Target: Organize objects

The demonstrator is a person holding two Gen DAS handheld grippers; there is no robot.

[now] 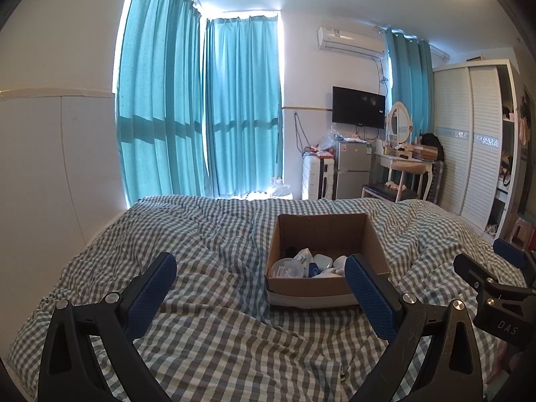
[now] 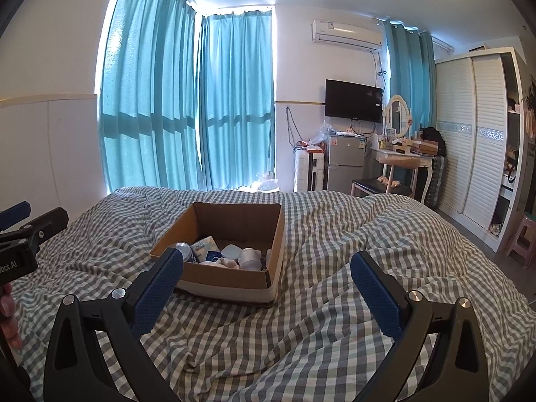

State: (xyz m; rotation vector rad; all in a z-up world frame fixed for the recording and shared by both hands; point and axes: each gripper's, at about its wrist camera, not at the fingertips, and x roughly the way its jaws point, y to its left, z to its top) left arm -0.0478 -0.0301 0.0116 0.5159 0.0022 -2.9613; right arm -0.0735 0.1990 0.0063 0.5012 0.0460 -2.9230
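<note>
- On the checked bedspread (image 1: 214, 328), a cardboard box (image 1: 321, 231) sits open-topped, with small things heaped at its bottom: white tubs, a clear cup and a blue-and-white packet, though glare and distance make most of them hard to name.
- The left gripper (image 1: 260, 279) hangs spread wide and empty above the quilt, its right pad just in front of the box's near right corner.
- The right gripper (image 2: 267, 279) is likewise spread and empty, the box ahead and to its left.
- Nothing loose shows on the bed, so the step in hand is likely a reach into the box.
- To do it well, come down over the near wall, choose the topmost tub (image 2: 250, 257), and close squarely across its sides without nudging the box.
</note>
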